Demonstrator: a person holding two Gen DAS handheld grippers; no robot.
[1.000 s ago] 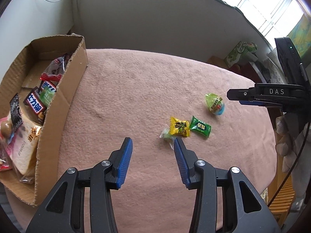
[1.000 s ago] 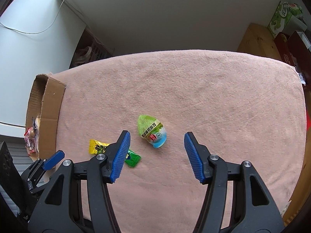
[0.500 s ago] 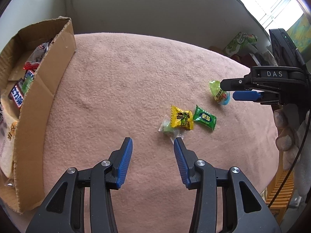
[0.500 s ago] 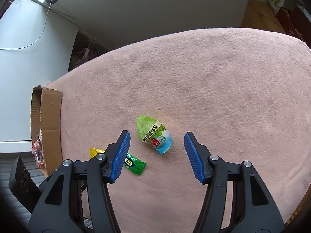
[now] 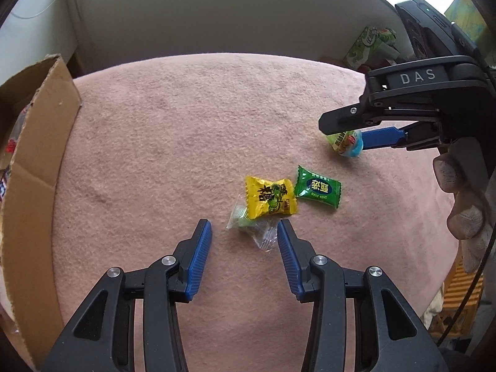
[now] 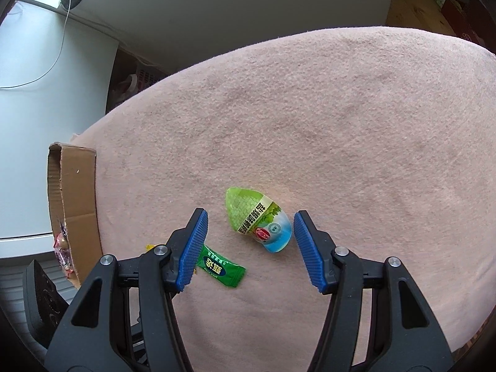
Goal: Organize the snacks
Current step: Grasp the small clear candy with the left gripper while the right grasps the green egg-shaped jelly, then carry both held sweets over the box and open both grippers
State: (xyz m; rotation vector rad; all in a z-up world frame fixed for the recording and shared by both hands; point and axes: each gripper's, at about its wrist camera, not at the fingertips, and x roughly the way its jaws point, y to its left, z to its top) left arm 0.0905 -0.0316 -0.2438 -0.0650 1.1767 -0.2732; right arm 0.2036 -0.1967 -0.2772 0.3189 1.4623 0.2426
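Note:
On the pink cloth lie a yellow candy point(image 5: 269, 201), a dark green candy point(image 5: 316, 191) point(image 6: 220, 266) and a clear-wrapped green candy point(image 5: 252, 227). My left gripper point(image 5: 245, 228) stands open just short of the clear-wrapped one, which lies partly between its tips. A green and blue jelly cup point(image 6: 259, 220) point(image 5: 346, 142) lies on its side between the blue pads of my right gripper point(image 6: 250, 217), which is open and not touching it. In the left wrist view the right gripper point(image 5: 344, 124) straddles the cup from the right.
A cardboard box point(image 5: 37, 167) point(image 6: 77, 204) with several packaged snacks stands at the left edge of the cloth. A gloved hand point(image 5: 465, 198) holds the right gripper. Green boxes point(image 5: 369, 46) and wooden furniture point(image 6: 415, 9) stand beyond the table's far edge.
Both grippers have come down closer to the cloth. The left one has shifted right, toward the candies; the jelly cup now sits between the right gripper's pads. Neither opening has changed.

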